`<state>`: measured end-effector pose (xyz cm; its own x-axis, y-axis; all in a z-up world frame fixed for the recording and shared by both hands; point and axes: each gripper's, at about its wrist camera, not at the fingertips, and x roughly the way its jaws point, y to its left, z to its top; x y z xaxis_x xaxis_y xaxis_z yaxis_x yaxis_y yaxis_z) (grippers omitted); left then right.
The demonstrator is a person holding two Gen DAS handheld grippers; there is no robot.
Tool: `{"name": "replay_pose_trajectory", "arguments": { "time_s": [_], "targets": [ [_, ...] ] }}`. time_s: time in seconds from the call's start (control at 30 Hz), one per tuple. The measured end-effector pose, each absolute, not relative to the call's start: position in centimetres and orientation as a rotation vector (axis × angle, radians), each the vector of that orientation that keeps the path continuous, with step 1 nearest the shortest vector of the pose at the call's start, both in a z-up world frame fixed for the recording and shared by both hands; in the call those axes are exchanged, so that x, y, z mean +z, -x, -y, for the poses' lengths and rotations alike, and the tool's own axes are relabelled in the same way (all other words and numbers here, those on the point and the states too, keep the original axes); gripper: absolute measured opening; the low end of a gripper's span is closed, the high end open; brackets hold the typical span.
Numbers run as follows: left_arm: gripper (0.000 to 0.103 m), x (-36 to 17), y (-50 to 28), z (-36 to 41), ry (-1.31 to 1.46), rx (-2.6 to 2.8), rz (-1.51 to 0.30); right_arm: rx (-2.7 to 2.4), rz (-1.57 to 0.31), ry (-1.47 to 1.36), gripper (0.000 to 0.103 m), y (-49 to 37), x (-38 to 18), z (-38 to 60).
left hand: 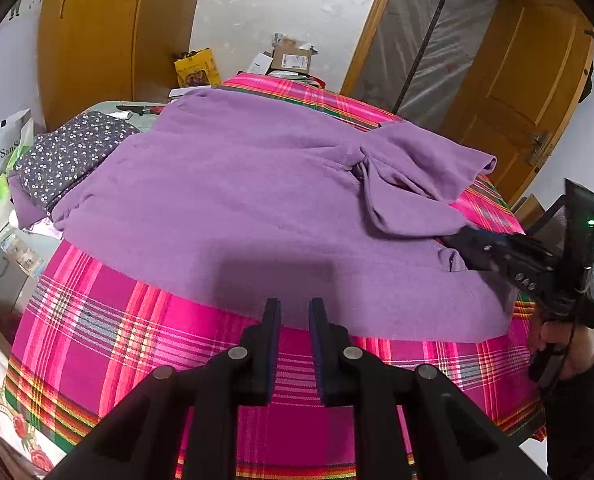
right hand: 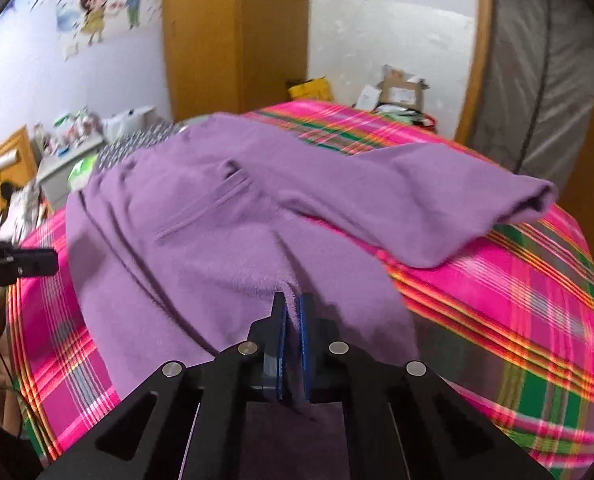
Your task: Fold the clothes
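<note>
A purple fleece sweater (left hand: pixel 233 200) lies spread on a pink plaid cloth (left hand: pixel 97 332) covering the table. One sleeve (left hand: pixel 425 160) is bunched and folded over at the right. My left gripper (left hand: pixel 294 308) hovers just before the sweater's near hem, its jaws a little apart and holding nothing. My right gripper (right hand: pixel 293 300) is shut on a fold of the purple sweater (right hand: pixel 217 240) near its edge; the fabric runs between the blue pads. It also shows in the left wrist view (left hand: pixel 477 248) at the sweater's right side. The other sleeve (right hand: pixel 477 200) lies on the cloth.
A folded dark floral garment (left hand: pixel 69 152) sits on the table's far left on purple cloth. Boxes and a yellow bag (left hand: pixel 197 68) stand at the far end. A wooden door (left hand: pixel 529 88) is at right, a wardrobe (left hand: pixel 89 32) at the left back.
</note>
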<state>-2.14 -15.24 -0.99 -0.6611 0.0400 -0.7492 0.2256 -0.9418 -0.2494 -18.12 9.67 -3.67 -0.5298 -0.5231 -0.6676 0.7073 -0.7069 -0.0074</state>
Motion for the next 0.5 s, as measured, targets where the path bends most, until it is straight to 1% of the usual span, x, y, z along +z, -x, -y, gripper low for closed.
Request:
{"name": "replay_pose_trajectory", "arguments": {
  "time_s": [0.17, 0.33, 0.5],
  "targets": [
    [0.016, -1.1, 2.1, 15.2, -1.247, -2.736, -0.496, -2.349, -0.113, -0.821, 0.006, 18.4, -1.4, -15.6],
    [0.016, -1.0, 2.2, 14.8, -1.249, -2.748, -0.491, -2.497, 0.234, -0.802, 0.006, 18.3, 0.2, -23.5],
    [0.016, -0.8, 2.3, 14.4, -1.246, -2.763, -0.477, -2.605, 0.607, -0.831, 0.006, 16.3, -0.6, -31.5]
  ]
}}
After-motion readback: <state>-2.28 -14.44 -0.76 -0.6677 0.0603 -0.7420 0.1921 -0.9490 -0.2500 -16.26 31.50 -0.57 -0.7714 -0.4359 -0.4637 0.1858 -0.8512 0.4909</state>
